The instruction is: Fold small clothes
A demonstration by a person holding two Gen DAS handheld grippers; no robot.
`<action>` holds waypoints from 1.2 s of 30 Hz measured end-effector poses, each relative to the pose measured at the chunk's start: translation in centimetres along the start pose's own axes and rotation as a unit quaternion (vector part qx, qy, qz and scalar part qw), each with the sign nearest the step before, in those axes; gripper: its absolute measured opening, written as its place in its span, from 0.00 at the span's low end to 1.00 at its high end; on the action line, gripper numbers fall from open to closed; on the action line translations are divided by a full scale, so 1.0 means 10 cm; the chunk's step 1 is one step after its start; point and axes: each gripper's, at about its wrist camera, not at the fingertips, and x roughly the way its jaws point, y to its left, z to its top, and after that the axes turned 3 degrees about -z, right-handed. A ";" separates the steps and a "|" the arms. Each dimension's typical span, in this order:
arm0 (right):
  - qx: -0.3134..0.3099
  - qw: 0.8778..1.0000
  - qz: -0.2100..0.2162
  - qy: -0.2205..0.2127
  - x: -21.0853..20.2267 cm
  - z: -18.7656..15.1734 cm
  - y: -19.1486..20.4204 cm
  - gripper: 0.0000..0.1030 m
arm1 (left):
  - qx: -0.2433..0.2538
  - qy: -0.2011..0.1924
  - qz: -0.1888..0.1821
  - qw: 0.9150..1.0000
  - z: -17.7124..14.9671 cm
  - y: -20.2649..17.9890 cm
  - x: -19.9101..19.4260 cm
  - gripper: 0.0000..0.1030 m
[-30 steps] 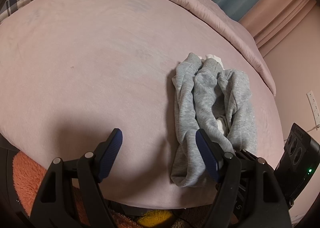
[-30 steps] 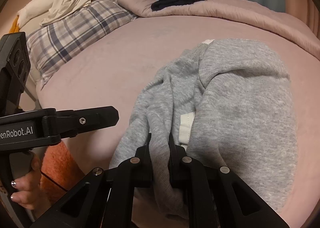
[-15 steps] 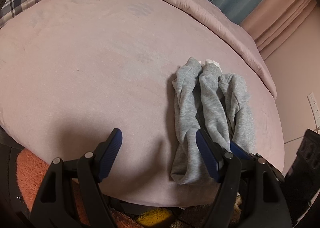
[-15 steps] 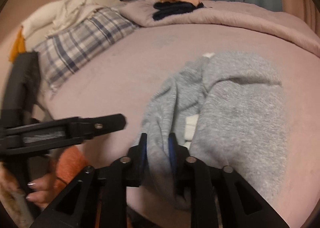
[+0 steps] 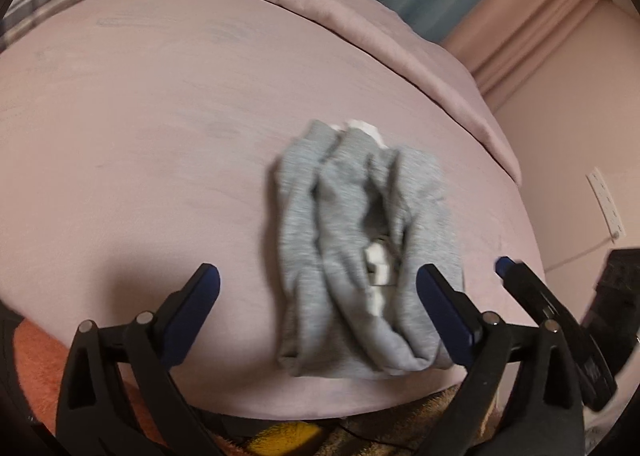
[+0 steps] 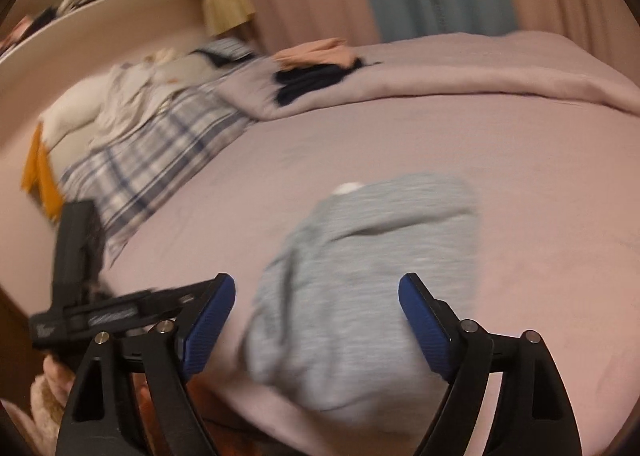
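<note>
Grey garment (image 5: 360,252) bunched on bed (image 5: 140,136), ahead of both grippers. Left gripper (image 5: 318,288) and right gripper (image 6: 316,296) jaws just opened wide, both empty.

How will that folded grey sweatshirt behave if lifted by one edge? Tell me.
The grey sweatshirt is soft knit lying in loose rolls, so it will probably droop and unfold. It looks light. The pink bedspread is soft, so a push would likely bunch it.

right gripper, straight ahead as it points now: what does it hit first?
Most likely the grey garment on the bed. It lies between the open fingers of the right gripper and just ahead; depth is unclear through the blur.
</note>
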 end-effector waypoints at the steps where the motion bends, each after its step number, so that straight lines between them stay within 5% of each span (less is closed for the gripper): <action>1: 0.009 1.000 -0.008 0.001 0.01 0.00 -0.05 0.81 | 0.001 0.006 -0.005 1.000 0.00 -0.02 0.04 0.98; 8: 0.089 0.995 -0.041 0.035 0.15 -0.09 -0.60 0.81 | 0.007 0.059 -0.037 0.998 -0.02 -0.18 0.45 0.98; 20: 0.159 0.977 0.072 0.119 0.53 -0.35 -0.79 0.82 | 0.030 0.087 -0.008 0.996 -0.05 -0.22 0.83 1.00; 28: 0.172 0.970 0.111 0.129 0.70 -0.35 -0.76 0.82 | 0.007 0.088 -0.037 0.995 -0.05 -0.09 0.91 0.99; 31: 0.173 0.970 0.117 0.127 0.77 -0.33 -0.74 0.76 | 0.011 0.082 -0.036 0.996 -0.08 -0.11 0.88 0.81; 33: 0.170 0.970 0.114 0.128 0.78 -0.33 -0.71 0.59 | 0.013 0.080 -0.040 0.996 -0.08 -0.17 0.86 0.62; 36: 0.149 0.978 0.097 0.113 0.68 -0.28 -0.62 0.43 | 0.041 0.063 -0.027 0.997 -0.03 -0.37 0.78 0.54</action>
